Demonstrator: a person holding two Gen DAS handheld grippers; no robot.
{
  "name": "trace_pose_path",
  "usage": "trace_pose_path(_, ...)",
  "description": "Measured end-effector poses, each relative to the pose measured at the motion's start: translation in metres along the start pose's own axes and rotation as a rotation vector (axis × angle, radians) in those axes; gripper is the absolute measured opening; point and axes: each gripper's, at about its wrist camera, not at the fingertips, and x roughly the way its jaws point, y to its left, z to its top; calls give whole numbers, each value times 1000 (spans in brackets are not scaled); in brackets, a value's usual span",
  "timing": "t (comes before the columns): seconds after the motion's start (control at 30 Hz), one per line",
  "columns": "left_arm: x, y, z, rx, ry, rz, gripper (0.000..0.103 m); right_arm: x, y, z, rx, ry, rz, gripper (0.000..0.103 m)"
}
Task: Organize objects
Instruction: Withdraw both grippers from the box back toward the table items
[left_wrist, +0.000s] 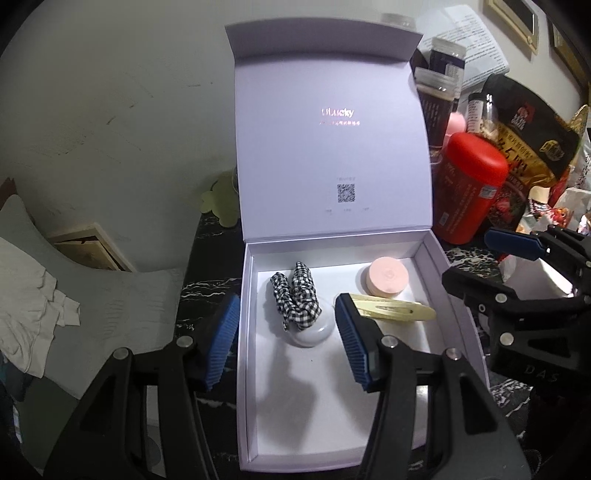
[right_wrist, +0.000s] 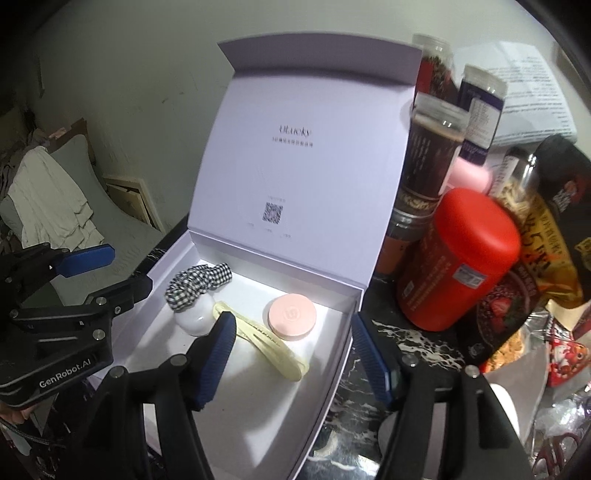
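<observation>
Both tongs hang apart and empty above the open box. Inside lie the scrunchie, hair clip and pink case. Closing likely comes next: take the raised lid by its top edge and lower it evenly.

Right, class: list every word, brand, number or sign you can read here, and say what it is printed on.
"ULucky": inside of the box lid.
"GenRobot.AI": left gripper body.
"DAS": right gripper body, cut off.
QR code and small lines on the lid: unreadable.
Red canister, jars, snack bags, paper sheet: print too blurred.
</observation>
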Motion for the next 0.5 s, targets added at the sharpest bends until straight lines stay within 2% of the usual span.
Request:
trace_pose_path(0.1, -18, 0, 1, -7, -12, -2, 54, -15, 4, -1, -6, -15, -1, 67)
trace_pose_path(0.23, -38, -5, -2, 3, -36, 31, 56, -33, 7, -4, -8, -38, -6, 68)
trace_pose_path(0.5, -76, -11, -11, 6, -79, 27, 59, -66, 16, -16, -5, -73, -14, 68)
